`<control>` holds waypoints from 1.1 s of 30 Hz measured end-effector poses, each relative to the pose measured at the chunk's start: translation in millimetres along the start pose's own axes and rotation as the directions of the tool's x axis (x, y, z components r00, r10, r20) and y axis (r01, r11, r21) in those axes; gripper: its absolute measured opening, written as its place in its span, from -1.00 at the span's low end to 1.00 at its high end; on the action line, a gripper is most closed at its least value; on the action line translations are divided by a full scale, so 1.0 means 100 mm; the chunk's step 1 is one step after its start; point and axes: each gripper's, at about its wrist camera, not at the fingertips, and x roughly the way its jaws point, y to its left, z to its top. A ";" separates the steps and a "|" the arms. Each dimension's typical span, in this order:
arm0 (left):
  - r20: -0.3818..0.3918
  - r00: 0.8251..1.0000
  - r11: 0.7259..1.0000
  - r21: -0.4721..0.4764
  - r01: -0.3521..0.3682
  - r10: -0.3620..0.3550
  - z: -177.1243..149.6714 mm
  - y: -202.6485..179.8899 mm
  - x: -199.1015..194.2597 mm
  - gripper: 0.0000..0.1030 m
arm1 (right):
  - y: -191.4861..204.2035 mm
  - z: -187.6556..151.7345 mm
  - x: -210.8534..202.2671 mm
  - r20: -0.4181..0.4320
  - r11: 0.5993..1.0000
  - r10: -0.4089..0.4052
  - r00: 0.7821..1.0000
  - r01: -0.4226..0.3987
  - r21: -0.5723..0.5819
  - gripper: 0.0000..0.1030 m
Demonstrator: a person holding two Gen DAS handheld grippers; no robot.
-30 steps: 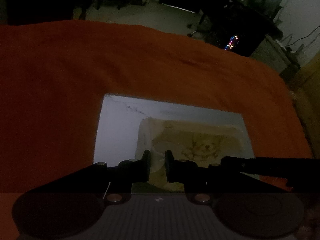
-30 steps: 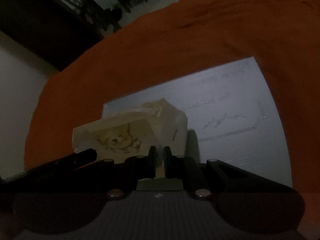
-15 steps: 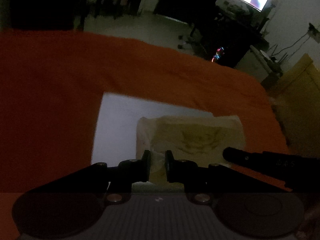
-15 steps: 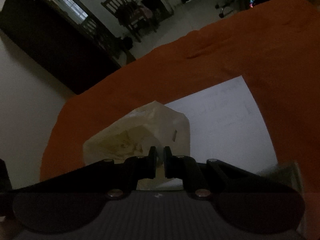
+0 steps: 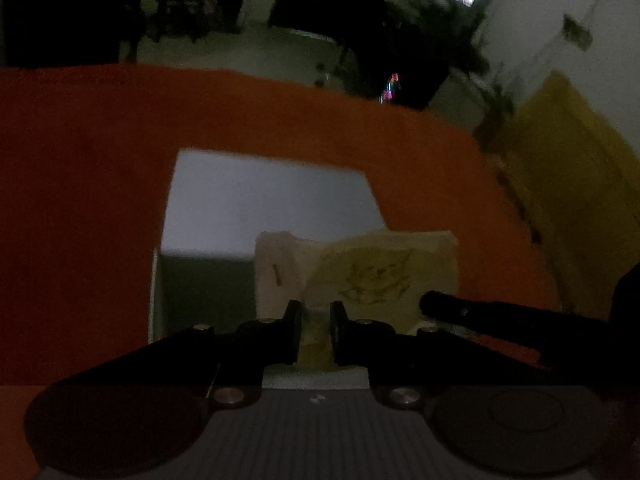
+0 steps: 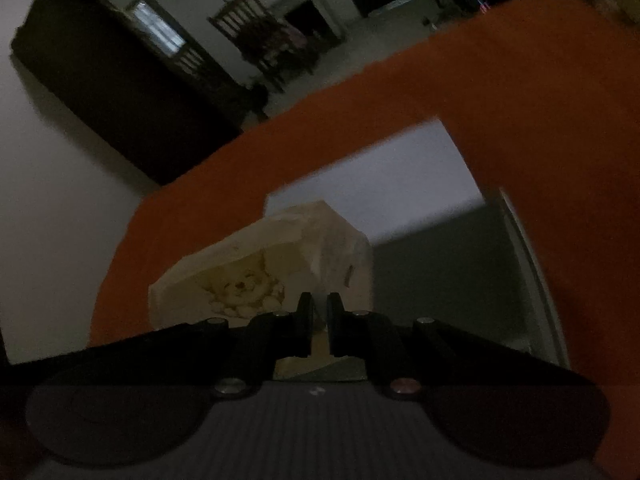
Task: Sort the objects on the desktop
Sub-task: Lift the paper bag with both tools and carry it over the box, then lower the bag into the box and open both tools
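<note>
Tissue pack (image 5: 372,276) lifted off white sheet (image 5: 260,204), left tongs (image 5: 316,330) and right tongs (image 6: 319,326) both clamping it

A cream pack (image 6: 276,264) is showing a brown bear print, lying over white paper (image 5: 264,204) on an orange cloth (image 5: 80,168).

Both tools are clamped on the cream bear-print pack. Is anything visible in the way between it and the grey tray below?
Nothing visible. The pack hangs from the left tool and right tool over the grey tray, whose visible floor is bare.
</note>
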 end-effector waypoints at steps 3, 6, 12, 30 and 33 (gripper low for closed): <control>-0.063 0.998 1.000 -0.001 -0.026 0.026 -0.28 -0.01 0.19 -0.76 | -0.16 -0.24 0.03 -0.054 0.999 -0.030 0.998 0.032 0.032 -0.83; -0.135 0.989 0.998 0.026 -0.052 0.055 -0.53 -0.05 0.39 -0.76 | -0.32 -0.44 0.13 -0.112 0.996 -0.065 0.992 0.072 0.061 -0.83; -0.192 0.976 0.995 0.047 -0.091 0.099 -0.78 -0.05 0.56 -0.76 | -0.34 -0.68 0.22 -0.140 0.993 -0.120 0.983 0.120 -0.005 -0.83; -0.221 0.963 0.988 0.059 -0.145 0.155 -0.90 -0.07 0.68 -0.76 | -0.24 -0.99 0.26 -0.165 0.968 -0.210 0.964 0.181 -0.176 -0.72; -0.225 0.962 0.987 0.063 -0.147 0.157 -0.91 -0.08 0.68 -0.75 | -0.23 -1.00 0.27 -0.160 0.966 -0.215 0.964 0.185 -0.182 -0.70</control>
